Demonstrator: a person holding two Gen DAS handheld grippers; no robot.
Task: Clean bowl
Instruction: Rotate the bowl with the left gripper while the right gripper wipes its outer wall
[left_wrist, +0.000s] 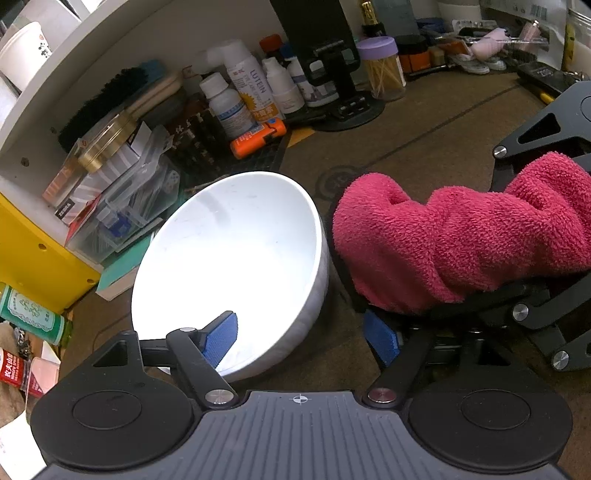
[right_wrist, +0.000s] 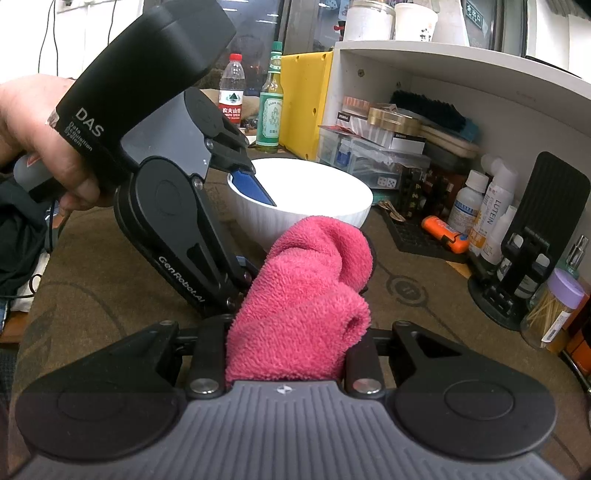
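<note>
Several bottles (left_wrist: 236, 99) crowded beyond the tilted bowl (left_wrist: 236, 266); left claw (left_wrist: 301, 341) straddled its rim, spread; right claw (right_wrist: 288, 354) clenched a cloth (right_wrist: 306, 295).

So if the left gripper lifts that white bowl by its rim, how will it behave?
The white bowl looks rigid and glossy, so its rim may slip between the left gripper fingers. Held on one side only, it would probably tilt. It looks ceramic, so likely heavy and breakable.
</note>
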